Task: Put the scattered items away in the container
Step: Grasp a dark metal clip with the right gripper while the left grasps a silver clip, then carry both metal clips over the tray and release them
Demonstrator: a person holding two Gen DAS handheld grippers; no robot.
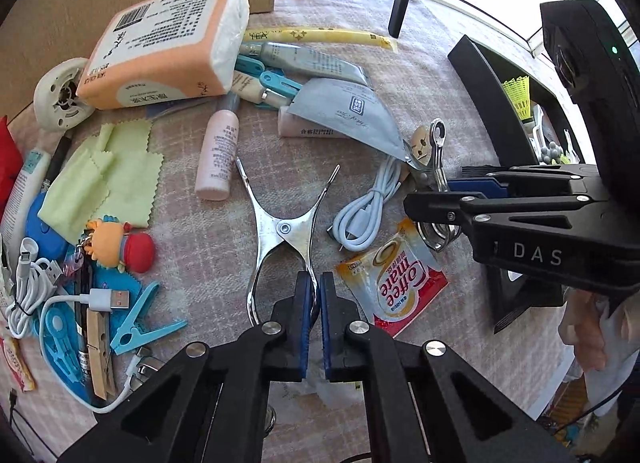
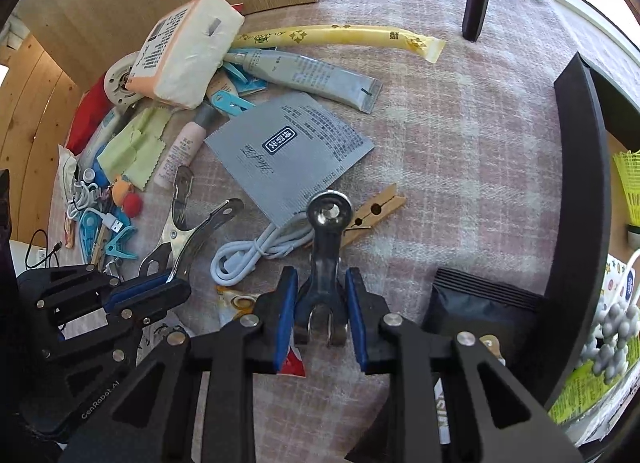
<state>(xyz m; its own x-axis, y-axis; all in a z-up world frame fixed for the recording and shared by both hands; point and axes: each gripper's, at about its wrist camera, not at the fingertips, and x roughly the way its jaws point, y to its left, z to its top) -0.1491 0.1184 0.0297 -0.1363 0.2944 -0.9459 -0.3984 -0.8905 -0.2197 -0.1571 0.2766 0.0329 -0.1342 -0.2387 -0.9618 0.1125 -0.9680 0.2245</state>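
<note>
**Bench clutter, partly tidied: two metal clips in hand**

Progress. The black container (image 2: 576, 183) stands at the right edge of the bench (image 2: 460, 111). It already holds a yellow shuttlecock (image 2: 630, 187), a cluster of grey beads (image 2: 612, 339) and some printed packets. Most items lie on the bench outside it, so by the look of things the greater part of the job is left.

Item 1. Large metal clip (image 1: 285, 229), near the middle of the bench. Its long axis runs from the near edge toward the far edge; its two tips splay toward the far edge and its handles point back at the left gripper (image 1: 316, 319). The jaws are pressed almost together, pinching one handle.

Item 2. Smaller metal clip (image 2: 326, 259), near the container's wall. Its long axis runs along the right gripper (image 2: 322, 317), its round holed end pointing toward the far edge. The jaws pinch its forked handle end; it appears lifted or tilted off the bench, though that is not certain.

Still scattered:
- tissue pack (image 1: 164, 43), far left corner
- yellow tea stick (image 2: 340, 37)
- grey tube (image 2: 308, 73)
- grey sachet (image 2: 292, 151)
- pink bottle (image 1: 218, 153)
- white cable (image 1: 362, 213)
- Coffee-mate sachet (image 1: 394, 283)
- wooden peg (image 2: 374, 211)
- green cloth (image 1: 108, 175)
- blue pegs, a doll charm and a second cable along the left edge
</note>
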